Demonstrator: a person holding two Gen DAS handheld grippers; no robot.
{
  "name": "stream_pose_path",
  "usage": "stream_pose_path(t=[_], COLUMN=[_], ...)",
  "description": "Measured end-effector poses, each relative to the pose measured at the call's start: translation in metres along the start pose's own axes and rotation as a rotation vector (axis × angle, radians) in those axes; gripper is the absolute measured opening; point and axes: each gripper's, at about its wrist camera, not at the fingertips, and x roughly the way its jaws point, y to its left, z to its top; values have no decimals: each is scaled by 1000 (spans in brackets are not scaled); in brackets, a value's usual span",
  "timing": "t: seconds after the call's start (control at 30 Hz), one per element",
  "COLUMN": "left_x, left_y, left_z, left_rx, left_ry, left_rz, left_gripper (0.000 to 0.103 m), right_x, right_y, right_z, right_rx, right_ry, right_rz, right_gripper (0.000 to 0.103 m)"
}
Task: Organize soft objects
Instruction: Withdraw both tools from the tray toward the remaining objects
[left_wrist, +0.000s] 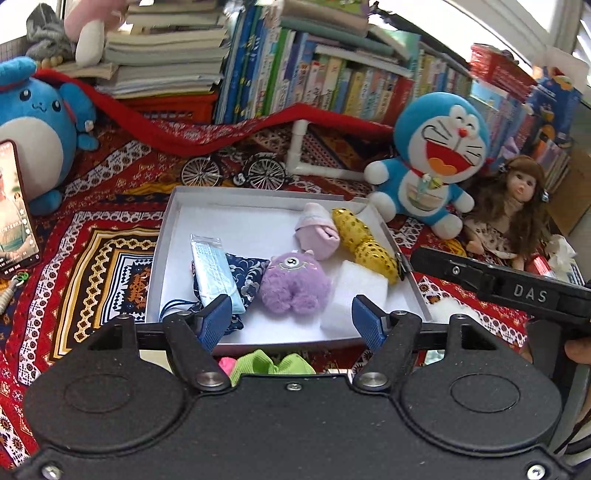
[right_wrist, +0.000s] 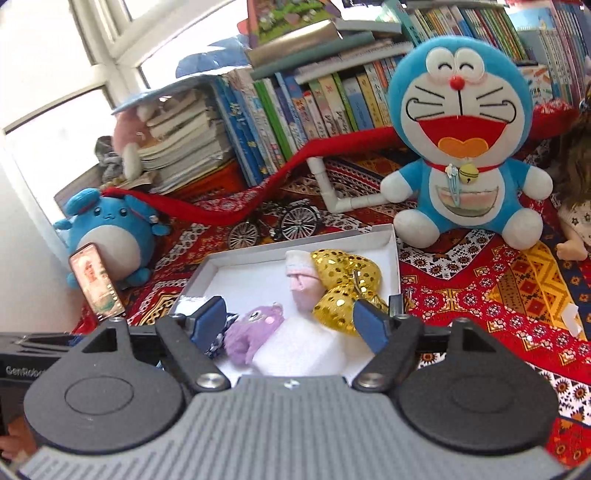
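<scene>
Left wrist view, bottom of frame: the left gripper (left_wrist: 291, 317) stands with its blue-padded fingers wide apart and nothing between them; a green fabric piece (left_wrist: 273, 363) and a pink scrap (left_wrist: 226, 363) show just under its bar. Right wrist view, bottom of frame: the right gripper (right_wrist: 290, 319) is likewise spread apart and empty, poised over the near edge of the box. At frame centre in the left view sits a shallow white box (left_wrist: 173, 229) on the patterned red cloth (left_wrist: 92, 258). Inside it, nearest: a white foam block (left_wrist: 356, 295), a purple fluffy toy (left_wrist: 293, 282), and a packaged face mask (left_wrist: 216, 271) lying on a dark blue pouch (left_wrist: 251, 277). Further in, toward the box's right wall: a pink rolled sock (left_wrist: 317, 230) touching a gold sequined bow (left_wrist: 364, 240). Left edge: a phone (left_wrist: 14, 206) with a lit screen. Beyond the box: a small metal bicycle (left_wrist: 236, 171), a blue round plush (left_wrist: 33, 125) at upper left, a Doraemon plush (left_wrist: 436, 158) and a doll (left_wrist: 513, 206) at right. Farthest: rows of books (left_wrist: 314, 77).
</scene>
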Motion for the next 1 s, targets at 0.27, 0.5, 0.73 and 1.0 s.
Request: stream_pose_path(t=[0.27, 0.5, 0.73, 1.0], left_x=[-24, -47, -63, -68], left_y=[-13, -26, -34, -34], left_z=[-34, -69, -99, -137], left_rx=[39, 72, 86, 132], left_ry=[-73, -194, -258, -287], left_rz=[-32, -22, -32, -1], left_gripper=[73, 77, 84, 87], right_x=[-39, -70, -89, -94], right_y=[10, 14, 17, 8], right_z=[-27, -56, -82, -108], right_rx=[-76, -164, -240, -253], right_ry=[-78, -169, -223, -241], right_rz=[5, 20, -12, -35], right_gripper=[93, 103, 103, 103])
